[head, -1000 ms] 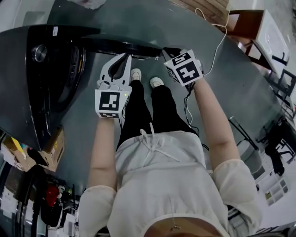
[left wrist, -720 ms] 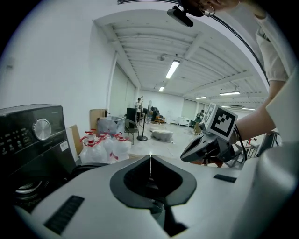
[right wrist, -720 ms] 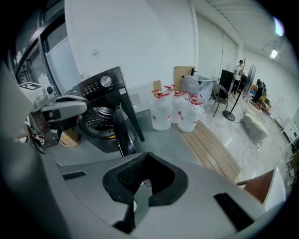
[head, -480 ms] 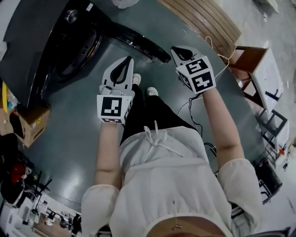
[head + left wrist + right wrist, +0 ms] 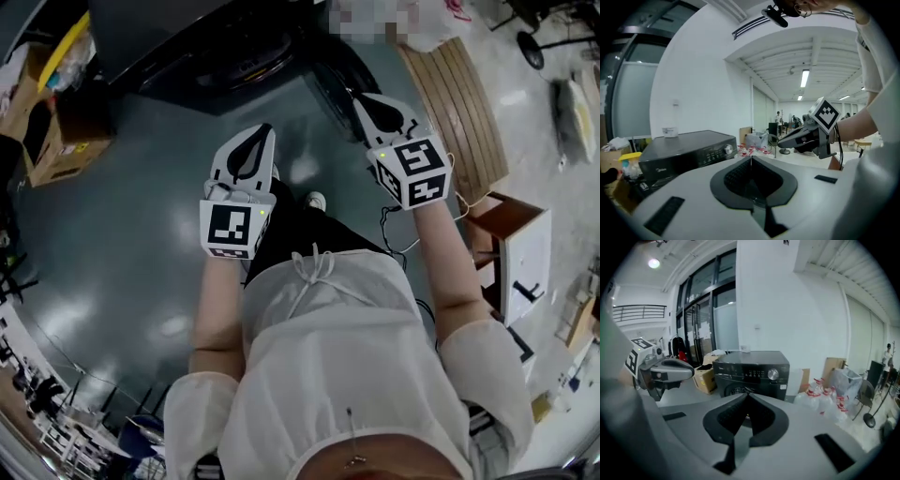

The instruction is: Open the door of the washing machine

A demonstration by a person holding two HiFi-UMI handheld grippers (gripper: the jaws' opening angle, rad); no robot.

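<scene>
The black washing machine [image 5: 202, 42] stands at the top of the head view, some way ahead of both grippers. A dark panel [image 5: 339, 86] juts from its front toward the right gripper; it looks like the door swung out. The left gripper [image 5: 263, 133] is shut on nothing, held in the air over the floor. The right gripper [image 5: 364, 99] is shut too, its tips near that panel's end. The right gripper view faces the machine's front [image 5: 751, 372], with its knob and round window. In the left gripper view the machine [image 5: 686, 154] is at the left and the right gripper [image 5: 785, 140] floats at the right.
Cardboard boxes [image 5: 58, 131] sit left of the machine. A slatted wooden pallet [image 5: 459, 112] and a brown cabinet [image 5: 506, 239] lie to the right. Several water bottles [image 5: 825, 391] stand right of the machine. A cable [image 5: 394, 225] hangs from the right gripper.
Both grippers have risen and tipped up toward level, still shut. The head view swung, so the washing machine went from the left side to the top of the picture.
</scene>
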